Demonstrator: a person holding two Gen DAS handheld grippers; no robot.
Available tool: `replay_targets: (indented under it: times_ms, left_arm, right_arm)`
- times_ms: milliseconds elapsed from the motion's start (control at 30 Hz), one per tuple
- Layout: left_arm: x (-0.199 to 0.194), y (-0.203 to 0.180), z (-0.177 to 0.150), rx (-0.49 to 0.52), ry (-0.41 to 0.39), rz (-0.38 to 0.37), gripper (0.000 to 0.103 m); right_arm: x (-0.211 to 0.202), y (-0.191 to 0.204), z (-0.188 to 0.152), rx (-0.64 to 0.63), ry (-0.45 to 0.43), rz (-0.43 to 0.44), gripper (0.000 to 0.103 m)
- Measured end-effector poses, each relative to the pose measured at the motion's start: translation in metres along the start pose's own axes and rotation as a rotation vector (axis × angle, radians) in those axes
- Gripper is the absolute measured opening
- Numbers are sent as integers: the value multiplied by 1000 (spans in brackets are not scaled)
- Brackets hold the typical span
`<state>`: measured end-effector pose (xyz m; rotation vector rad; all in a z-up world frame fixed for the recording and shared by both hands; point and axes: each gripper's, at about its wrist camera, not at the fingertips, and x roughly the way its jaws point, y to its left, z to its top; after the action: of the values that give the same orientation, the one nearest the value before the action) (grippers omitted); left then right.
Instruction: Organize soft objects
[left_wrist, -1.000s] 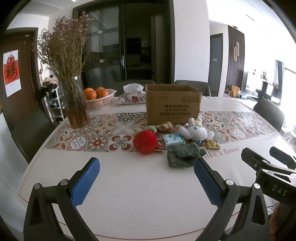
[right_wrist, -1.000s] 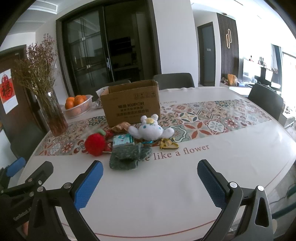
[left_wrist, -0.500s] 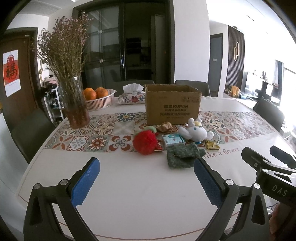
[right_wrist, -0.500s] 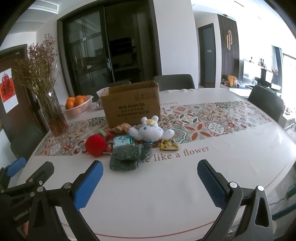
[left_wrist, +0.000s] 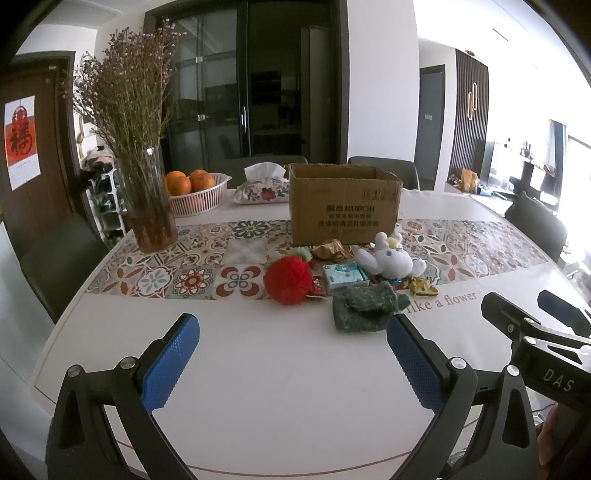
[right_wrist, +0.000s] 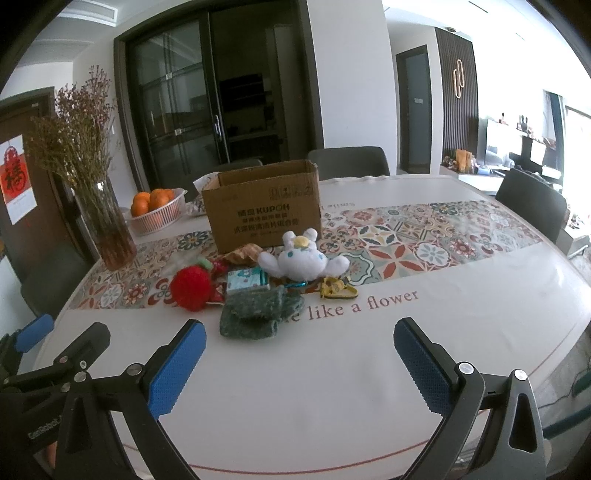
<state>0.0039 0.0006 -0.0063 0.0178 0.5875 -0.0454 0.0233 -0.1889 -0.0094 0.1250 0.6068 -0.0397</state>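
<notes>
Left wrist view: the left gripper (left_wrist: 291, 332), its blue-padded fingers (left_wrist: 170, 360) spread wide and holding nothing, hangs above the white oval table (left_wrist: 258, 387), well short of a cluster of soft items. A fuzzy red pompom ball (left_wrist: 289, 279), a grey-green knitted glove (left_wrist: 365, 305) and a white plush rabbit toy (left_wrist: 389, 258) lie close together in front of an open brown cardboard box (left_wrist: 343, 205), among a small teal tissue packet (left_wrist: 343, 276) and wrappers. The right gripper (right_wrist: 299, 339) is likewise released and empty. Nothing appears sorted yet. The glove lies nearest; a clean pick likely means closing on its bulk rather than an edge, keeping clear of the neighbouring packet, then carrying it over the box rim.
</notes>
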Motion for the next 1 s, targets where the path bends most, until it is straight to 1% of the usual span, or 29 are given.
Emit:
replay_targets:
  times_ms: [500,1000]
  left_arm:
    - [0,0,-1,-1,3,2,103]
    - [11,8,-1,-18,22,-5,103]
  right_arm:
    - [0,0,0,0,0,0,103]
    - [13,7,-2,-4,37,-7,103]
